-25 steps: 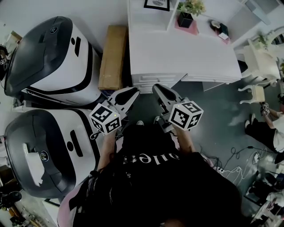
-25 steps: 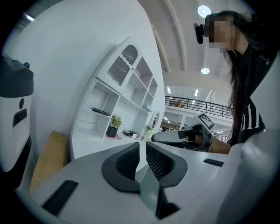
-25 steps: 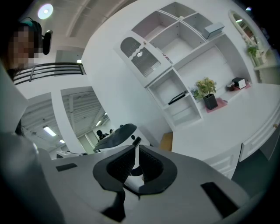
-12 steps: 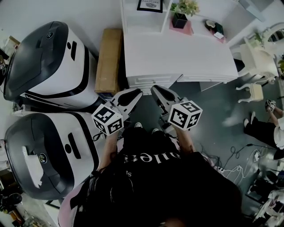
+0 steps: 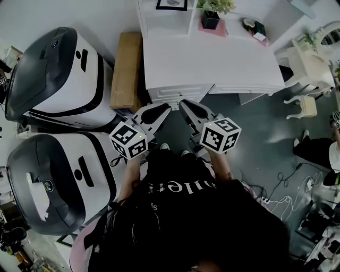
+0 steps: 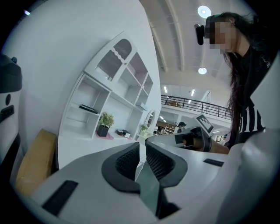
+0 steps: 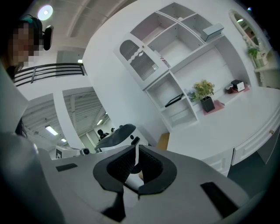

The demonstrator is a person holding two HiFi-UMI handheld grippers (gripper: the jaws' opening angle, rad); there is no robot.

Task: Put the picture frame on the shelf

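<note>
Grey-floored room, white desk (image 5: 212, 58) with shelf unit (image 5: 167, 21) at its rear: picture frame (image 5: 171, 5) shelved, both grippers clenched and empty.

Located picture frame in left-hand compartment of shelf unit, lying flat on a shelf board. Rectangular, black rim, pale middle as seen from above; thin and dark when seen edge-on from both gripper views. Noted potted plant (image 5: 211, 13) in black pot on pink mat, on desk top just beside that compartment. Left gripper (image 5: 161, 110) and right gripper (image 5: 186, 105) held side by side before desk front, tips toward desk, well apart from picture frame. Confirmed jaws pressed together on each, nothing between pads. Recorded cardboard box (image 5: 126, 69) between desk and two white-and-black machines (image 5: 58, 74) at left.
</note>
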